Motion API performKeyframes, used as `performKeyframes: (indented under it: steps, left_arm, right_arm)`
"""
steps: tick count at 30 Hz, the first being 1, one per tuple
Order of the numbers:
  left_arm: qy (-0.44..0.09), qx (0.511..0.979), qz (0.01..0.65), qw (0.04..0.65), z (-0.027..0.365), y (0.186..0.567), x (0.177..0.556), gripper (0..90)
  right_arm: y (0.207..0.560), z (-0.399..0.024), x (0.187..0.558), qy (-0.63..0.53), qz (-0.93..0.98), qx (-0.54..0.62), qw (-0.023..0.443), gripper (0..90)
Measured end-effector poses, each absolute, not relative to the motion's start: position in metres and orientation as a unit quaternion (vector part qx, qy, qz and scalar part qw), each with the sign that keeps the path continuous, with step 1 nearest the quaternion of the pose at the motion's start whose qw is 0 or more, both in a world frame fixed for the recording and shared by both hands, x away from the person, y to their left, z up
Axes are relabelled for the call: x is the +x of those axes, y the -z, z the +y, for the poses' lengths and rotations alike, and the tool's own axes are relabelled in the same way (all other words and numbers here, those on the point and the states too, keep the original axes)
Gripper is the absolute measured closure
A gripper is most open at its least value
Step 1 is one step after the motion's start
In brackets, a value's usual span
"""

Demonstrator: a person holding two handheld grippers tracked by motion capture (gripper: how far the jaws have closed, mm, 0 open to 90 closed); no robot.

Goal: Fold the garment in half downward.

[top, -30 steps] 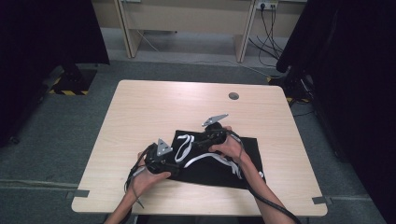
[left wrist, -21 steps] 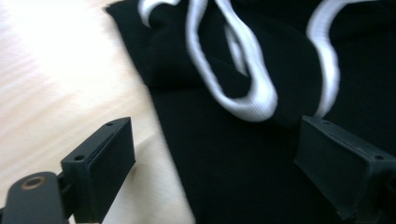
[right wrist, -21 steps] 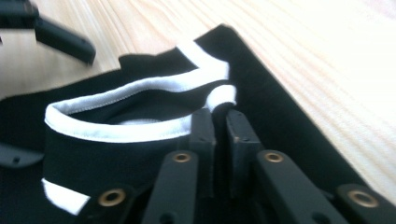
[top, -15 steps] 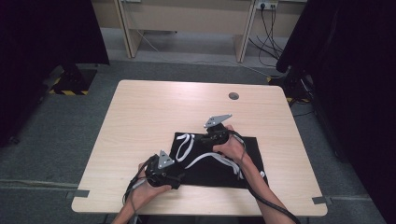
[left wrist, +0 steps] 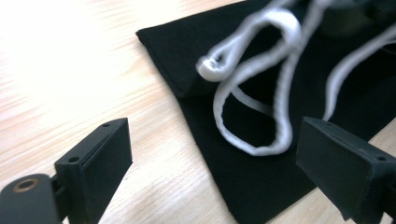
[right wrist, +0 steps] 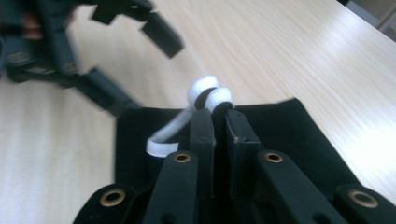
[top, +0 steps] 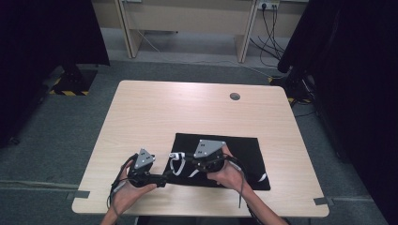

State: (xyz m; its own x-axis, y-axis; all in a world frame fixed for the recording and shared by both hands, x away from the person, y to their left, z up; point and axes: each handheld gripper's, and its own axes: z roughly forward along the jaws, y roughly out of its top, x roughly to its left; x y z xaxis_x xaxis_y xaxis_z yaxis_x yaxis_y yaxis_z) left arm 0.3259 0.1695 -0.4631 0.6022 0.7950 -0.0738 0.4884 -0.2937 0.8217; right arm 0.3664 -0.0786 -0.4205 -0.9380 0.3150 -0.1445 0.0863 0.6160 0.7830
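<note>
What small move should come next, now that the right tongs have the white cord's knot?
Probably bring the open left tongs in over the loose loop of the white woven cord and close on it. The right tongs are shut on the cord at its knot above the flat black cloth mat, while the left jaws stand wide apart with nothing between them, just short of the loop.

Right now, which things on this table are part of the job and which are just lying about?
In use:
- white cord, pinched by the shut right tool
- black cloth that the cord lies on
- left tool, open, beside the cloth's edge, nothing between its jaws

Just there:
- wooden table
- round hole in the tabletop
</note>
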Motion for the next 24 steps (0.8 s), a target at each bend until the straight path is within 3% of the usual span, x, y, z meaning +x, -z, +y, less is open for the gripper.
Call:
performKeyframes:
  steps: [5, 13, 19, 24]
  left_arm:
    - [-0.180, 0.779, 0.406, 0.444, 0.172, 0.460, 0.324, 9.6]
    - [-0.190, 0.798, 0.360, 0.444, 0.149, 0.459, 0.319, 10.5]
    - [-0.204, 0.801, 0.324, 0.461, 0.133, 0.455, 0.317, 16.4]
    - [-0.180, 0.805, 0.309, 0.474, 0.121, 0.459, 0.323, 22.0]
  right_arm:
    - [0.425, -0.076, 0.347, -0.416, 0.900, 0.087, 0.094, 75.9]
    - [0.404, -0.099, 0.353, -0.434, 0.887, 0.111, 0.109, 65.5]
    - [0.401, -0.147, 0.357, -0.412, 0.886, 0.161, 0.136, 57.4]
    - [0.415, -0.199, 0.350, -0.401, 0.878, 0.217, 0.144, 54.2]
